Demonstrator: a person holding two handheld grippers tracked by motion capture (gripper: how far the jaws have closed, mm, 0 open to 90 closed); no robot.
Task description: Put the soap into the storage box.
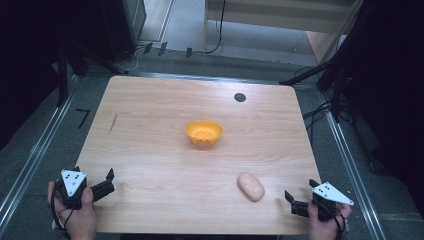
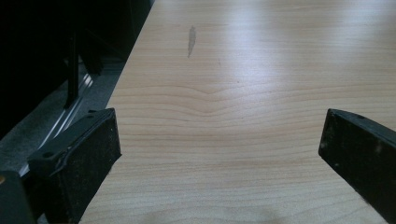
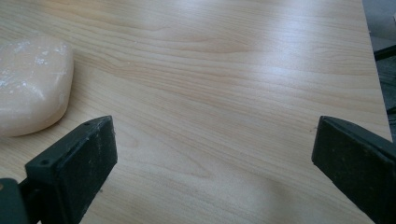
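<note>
Pale wood grain runs across the tabletop (image 1: 165, 125), and an orange bowl (image 1: 204, 133) sits upright near its middle. Nearer, toward the right, a pale pinkish oval lump (image 1: 250, 186) that looks like a bar of soap or a piece of dough lies flat on the wood, well apart from the bowl. A small dark round disc (image 1: 240, 97) sits far back on the right side. At the near left corner a hand (image 1: 77, 212) holds the left gripper (image 1: 106, 182), its jaws spread wide over bare wood with nothing between them. At the near right corner the other hand (image 1: 325, 225) holds the right gripper (image 1: 294, 201), jaws likewise wide apart and empty; the pale lump lies just beside it, to its left. A faint grey smudge (image 1: 113, 123) marks the wood on the left side.
</note>
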